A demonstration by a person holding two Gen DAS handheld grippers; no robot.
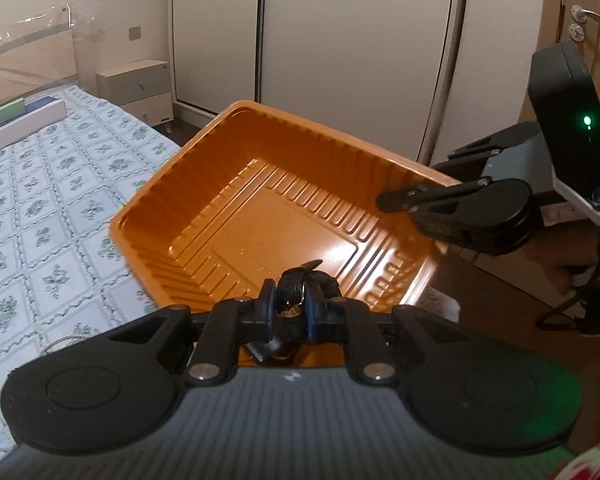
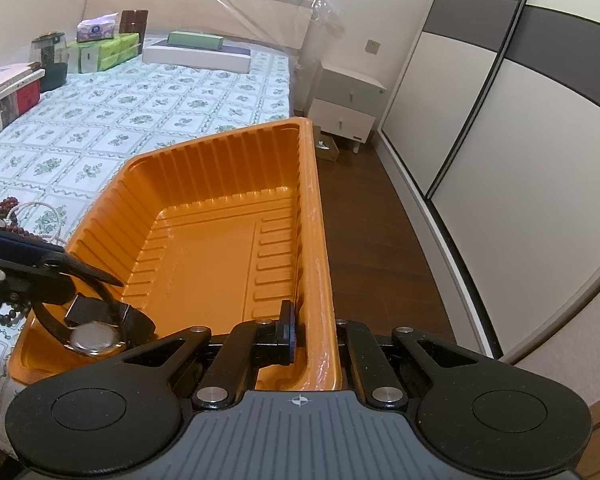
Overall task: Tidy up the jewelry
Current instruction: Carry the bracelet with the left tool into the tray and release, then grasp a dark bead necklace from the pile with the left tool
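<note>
An orange ribbed plastic tray (image 1: 260,208) (image 2: 212,256) hangs tilted over the bed's edge. My right gripper (image 2: 312,332) is shut on the tray's right rim; in the left wrist view the right gripper (image 1: 396,200) reaches in from the right. My left gripper (image 1: 290,304) is shut on a black-strapped watch (image 1: 296,288). In the right wrist view the watch (image 2: 94,338) hangs case-back up over the tray's near left corner, below the left gripper (image 2: 72,276). The tray's floor is bare.
A bed with a green-patterned cover (image 2: 140,120) lies to the left, with bead strings (image 2: 12,216) near the tray and boxes (image 2: 196,58) by the headboard. A white nightstand (image 2: 348,104), sliding wardrobe doors (image 2: 500,140) and dark wooden floor (image 2: 364,220) lie to the right.
</note>
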